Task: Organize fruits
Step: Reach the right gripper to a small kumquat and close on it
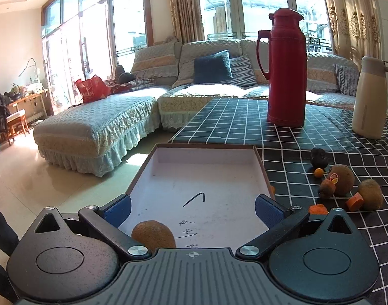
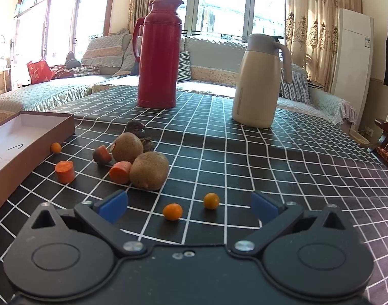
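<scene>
Left tongs hang wide open over the box, gripping nothing; one kiwi lies loose on the box floor at its near edge, just under them. Right tongs gape just as wide above the table, empty too, with two kumquats on the cloth between the fingers. Just beyond sit two kiwis touching, carrot chunks around them, and a third kumquat beside the box wall. Farther back a dark fruit, then the red flask and cream jug, both upright.
</scene>
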### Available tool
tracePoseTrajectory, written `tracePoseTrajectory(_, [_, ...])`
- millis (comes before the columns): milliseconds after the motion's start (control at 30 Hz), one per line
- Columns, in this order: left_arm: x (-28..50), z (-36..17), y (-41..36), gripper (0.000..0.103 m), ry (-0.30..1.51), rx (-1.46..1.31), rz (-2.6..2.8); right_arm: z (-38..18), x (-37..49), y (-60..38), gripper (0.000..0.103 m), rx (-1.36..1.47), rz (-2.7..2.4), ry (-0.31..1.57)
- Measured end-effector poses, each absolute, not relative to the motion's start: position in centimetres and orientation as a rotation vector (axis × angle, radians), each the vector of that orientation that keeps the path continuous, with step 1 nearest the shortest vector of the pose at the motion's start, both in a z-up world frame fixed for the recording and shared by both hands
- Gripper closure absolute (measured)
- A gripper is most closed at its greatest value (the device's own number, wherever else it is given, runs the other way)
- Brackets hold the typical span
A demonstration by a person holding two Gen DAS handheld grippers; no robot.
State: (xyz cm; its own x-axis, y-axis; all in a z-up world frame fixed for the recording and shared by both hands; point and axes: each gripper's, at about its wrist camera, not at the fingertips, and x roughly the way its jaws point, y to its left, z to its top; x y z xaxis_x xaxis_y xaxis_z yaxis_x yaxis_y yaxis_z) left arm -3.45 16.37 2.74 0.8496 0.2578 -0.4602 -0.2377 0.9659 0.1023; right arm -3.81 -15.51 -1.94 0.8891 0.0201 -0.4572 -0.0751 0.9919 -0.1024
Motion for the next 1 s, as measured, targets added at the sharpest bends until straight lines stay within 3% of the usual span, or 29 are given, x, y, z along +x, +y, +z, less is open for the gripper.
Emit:
tracePoseTrajectory(133, [-3.5, 3.1, 15.5, 0.0, 0.483, 0.047, 0.243, -3.0, -2.2, -14.6, 0.006, -0.103, 0.077, 0.509])
tracePoseTrajectory(333, [-3.5, 3.0, 15.7, 0.0, 0.485, 0.034, 0.242, -4.1, -0.2, -14.2, 0.044, -0.084, 0.102, 0.571])
tracePoseTrajectory(367, [-3.5, 3.0, 15.8, 0.0, 0.484, 0.031, 0.241, -4.4, 0.1, -14.0, 0.054, -0.085, 0.104, 0.581])
tracePoseTrajectory(500, [-3.5, 3.1, 15.8, 0.0, 0.475, 0.022, 0.237, -5.1, 0.9, -13.8, 0.067, -0.087, 0.097, 0.611])
tracePoseTrajectory(1000, [-3.1, 2.9, 16.2, 0.0, 0.484, 0.008, 0.24, -5.5, 2.9, -13.5, 0.067, -0.088, 0.077, 0.632])
